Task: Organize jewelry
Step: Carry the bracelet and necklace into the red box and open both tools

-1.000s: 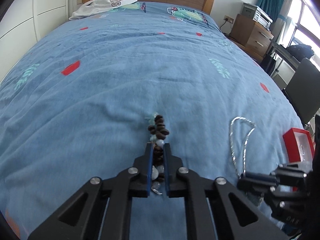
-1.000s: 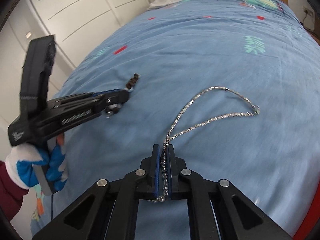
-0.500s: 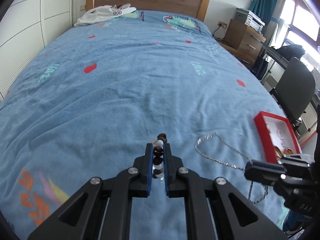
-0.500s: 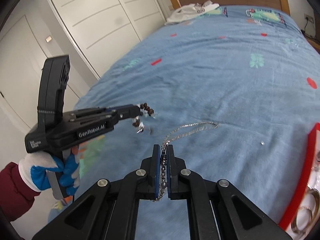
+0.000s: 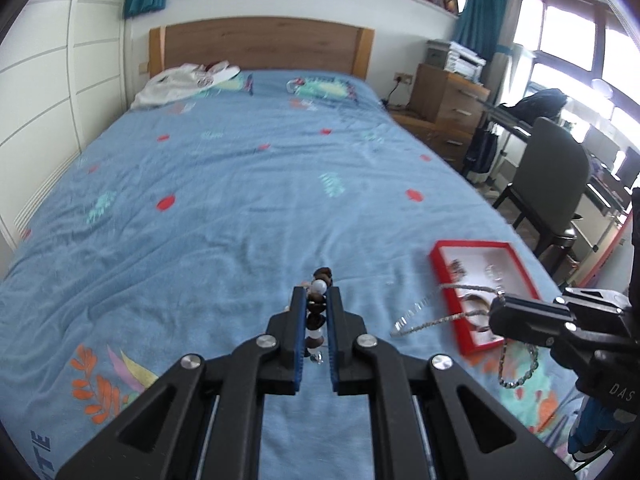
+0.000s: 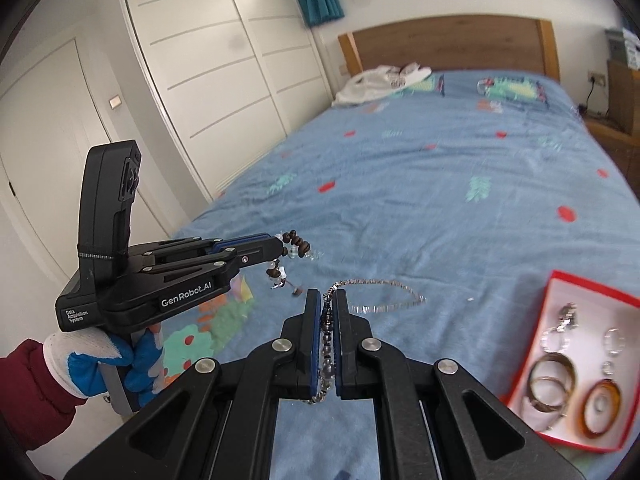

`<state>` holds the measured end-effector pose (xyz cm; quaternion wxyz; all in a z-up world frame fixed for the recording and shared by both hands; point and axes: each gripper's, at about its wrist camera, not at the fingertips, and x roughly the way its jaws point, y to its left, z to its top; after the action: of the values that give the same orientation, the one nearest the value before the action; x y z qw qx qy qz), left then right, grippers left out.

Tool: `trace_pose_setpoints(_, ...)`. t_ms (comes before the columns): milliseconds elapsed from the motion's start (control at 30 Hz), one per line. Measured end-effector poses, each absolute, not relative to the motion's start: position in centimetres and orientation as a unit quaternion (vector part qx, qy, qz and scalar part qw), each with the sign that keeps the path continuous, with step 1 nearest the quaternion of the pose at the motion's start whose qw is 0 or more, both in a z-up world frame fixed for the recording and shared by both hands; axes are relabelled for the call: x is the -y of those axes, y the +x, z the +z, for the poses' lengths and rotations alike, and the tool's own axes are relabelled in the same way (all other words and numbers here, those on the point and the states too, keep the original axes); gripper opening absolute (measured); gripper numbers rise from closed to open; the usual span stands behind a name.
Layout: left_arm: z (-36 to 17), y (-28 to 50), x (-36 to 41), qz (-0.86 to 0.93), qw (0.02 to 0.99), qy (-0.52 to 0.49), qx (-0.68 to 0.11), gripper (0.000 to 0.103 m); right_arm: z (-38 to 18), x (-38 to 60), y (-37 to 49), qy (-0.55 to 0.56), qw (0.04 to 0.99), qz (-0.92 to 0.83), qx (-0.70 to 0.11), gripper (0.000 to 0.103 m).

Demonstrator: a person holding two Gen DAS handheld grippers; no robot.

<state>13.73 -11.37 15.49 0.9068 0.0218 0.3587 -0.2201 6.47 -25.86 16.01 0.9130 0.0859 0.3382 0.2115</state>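
My bed (image 5: 248, 184) fills both views, spread with a blue cover (image 6: 420, 208) printed with red spots, teal leaf shapes and, near the foot, orange and pink leaves. At the far end stands a wooden headboard (image 5: 260, 46). A crumpled white garment (image 5: 180, 82) lies on the cover just below the headboard, on the side by the white wardrobe wall. Beside it, further along the head end, the cover shows a larger teal and red print. Near the foot, on the side toward the chair, a red-rimmed jewelry box (image 6: 624, 300) sits flat on the cover, its white inside holding rings, bangles and clear pieces
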Motion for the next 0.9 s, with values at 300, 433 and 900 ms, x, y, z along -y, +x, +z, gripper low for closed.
trace_pose_setpoints(300,19.9,10.2,16.4,-0.259,0.910,0.034,-0.323,0.009,21.0,30.6,1.5,0.074,0.938,0.172,-0.292,0.006)
trace_pose_setpoints(433,21.1,9.7,19.4,-0.279,0.906,0.035,-0.318,0.009,22.2,33.7,0.5,0.073,0.944,0.151,-0.284,0.006)
trace_pose_setpoints(900,17.5,12.2,32.4,-0.338,0.871,0.061,-0.352,0.009,20.1,45.9,2.2,0.100,0.948,0.080,-0.291,0.006)
